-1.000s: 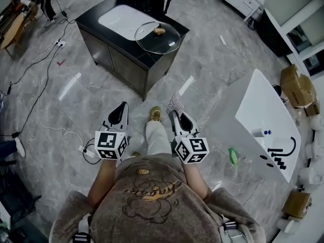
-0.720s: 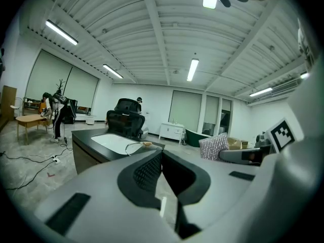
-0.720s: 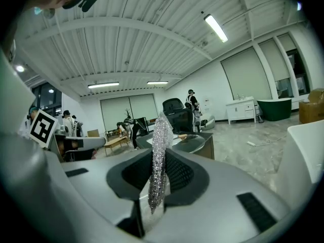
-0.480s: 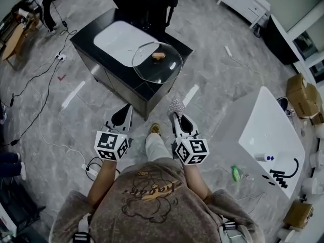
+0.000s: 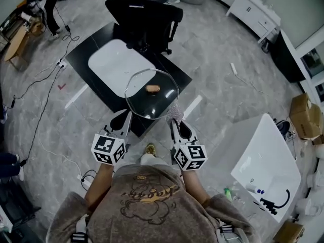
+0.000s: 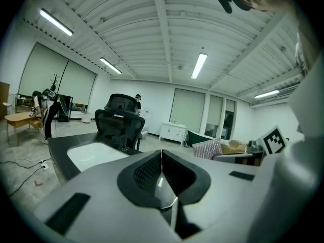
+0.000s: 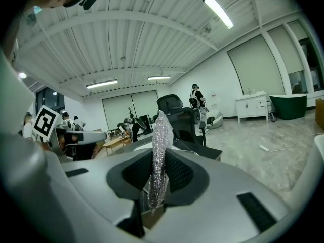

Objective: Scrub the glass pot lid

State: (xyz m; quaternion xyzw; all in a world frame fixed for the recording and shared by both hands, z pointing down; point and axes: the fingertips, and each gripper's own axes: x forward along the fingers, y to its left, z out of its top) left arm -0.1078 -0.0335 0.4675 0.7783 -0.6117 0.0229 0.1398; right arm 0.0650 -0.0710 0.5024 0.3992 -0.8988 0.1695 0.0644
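A black cabinet top (image 5: 81,47) stands on a grey marbled floor (image 5: 217,65). A white basin (image 5: 114,65) is set into the top, and the glass lid (image 5: 152,103) with its brown knob (image 5: 152,88) lies at the near corner, just beside the basin. On the floor, a black office chair (image 5: 147,14) stands behind the cabinet and cables (image 5: 45,95) trail at the left. At the right are a white slab (image 5: 263,156), a cardboard box (image 5: 304,115) and a green bottle (image 5: 228,192).

Silver, glittery scrubber (image 7: 161,135) — clear lid (image 5: 147,104), brown knob (image 5: 152,88) — black counter (image 5: 91,47).
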